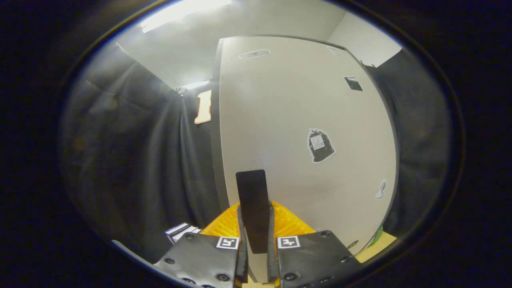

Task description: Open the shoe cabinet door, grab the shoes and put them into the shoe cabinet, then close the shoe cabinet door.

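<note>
Tongs [256, 236] clamped on black handle [253, 208] of pale shoe cabinet door [304, 120]; bag-shaped sticker [320, 145] on door beyond.

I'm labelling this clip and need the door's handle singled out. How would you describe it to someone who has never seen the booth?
Start at the big pale, flat shoe cabinet door standing against the black cloth wall. Low down near its hinge-side edge sits a flat black rectangular handle, upright, gripped between the gripper fingers. Unlike the small irregular stickers scattered on the door, it is a plain dark slab standing proud of the surface.
</note>
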Demonstrator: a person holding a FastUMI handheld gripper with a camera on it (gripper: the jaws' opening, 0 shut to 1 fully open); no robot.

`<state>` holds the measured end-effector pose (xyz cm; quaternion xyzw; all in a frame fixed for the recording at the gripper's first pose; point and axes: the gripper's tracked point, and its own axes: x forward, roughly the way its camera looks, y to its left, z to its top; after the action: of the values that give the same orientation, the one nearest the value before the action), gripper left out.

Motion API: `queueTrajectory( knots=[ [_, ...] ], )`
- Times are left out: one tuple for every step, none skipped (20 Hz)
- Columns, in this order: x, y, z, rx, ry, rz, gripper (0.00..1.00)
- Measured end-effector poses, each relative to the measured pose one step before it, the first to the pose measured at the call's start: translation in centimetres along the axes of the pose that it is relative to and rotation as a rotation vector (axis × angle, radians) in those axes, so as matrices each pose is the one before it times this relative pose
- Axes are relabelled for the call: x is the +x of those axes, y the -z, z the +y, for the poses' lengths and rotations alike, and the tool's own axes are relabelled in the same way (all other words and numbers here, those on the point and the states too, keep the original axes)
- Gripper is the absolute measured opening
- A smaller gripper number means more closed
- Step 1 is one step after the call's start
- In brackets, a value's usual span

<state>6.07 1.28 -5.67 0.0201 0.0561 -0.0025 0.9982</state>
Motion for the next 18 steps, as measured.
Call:
queueTrajectory(
  knots=[
    [-0.341,-0.066,-0.057,0.00254,-0.00333,0.00196,0.2],
    [-0.4,-0.074,-0.037,-0.00072,-0.0028,0.00188,0.2],
    [-0.482,-0.021,-0.149,-0.00615,-0.00056,0.00013,0.2],
    [-0.556,-0.038,-0.142,-0.00695,0.001,-0.00057,0.2],
    [-0.749,0.122,-0.078,-0.00398,-0.00145,0.00045,0.2],
    [-0.7,0.009,-0.133,0.00143,-0.00482,0.00145,0.2],
    [-0.709,-0.079,-0.082,0.00181,-0.00654,0.00024,0.2],
    [-0.61,-0.113,-0.231,0.00019,-0.00683,0.00039,0.2],
    [-0.933,-0.271,-0.376,-0.00007,-0.00553,-0.00399,0.2],
    [-0.813,-0.108,-0.35,-0.00441,-0.0058,-0.00157,0.2],
    [-0.784,-0.106,-0.339,-0.0025,-0.00646,0.00066,0.2],
    [-0.939,0.072,-0.221,-0.0003,-0.00723,0.00312,0.2],
    [-0.84,-0.021,-0.3,0.00395,-0.0084,0.00368,0.2],
    [-0.763,-0.173,-0.363,0.00635,-0.00802,0.00222,0.2],
    [-0.917,-0.087,-0.31,0.00328,-0.00577,0.00079,0.2],
    [-0.841,-0.169,-0.333,0.00025,-0.00444,0.00083,0.2],
    [-0.895,-0.133,-0.516,0.00143,-0.00476,0.00113,0.2],
    [0.129,0.114,0.19,0.00265,-0.00487,0.00097,0.2]
  ],
)
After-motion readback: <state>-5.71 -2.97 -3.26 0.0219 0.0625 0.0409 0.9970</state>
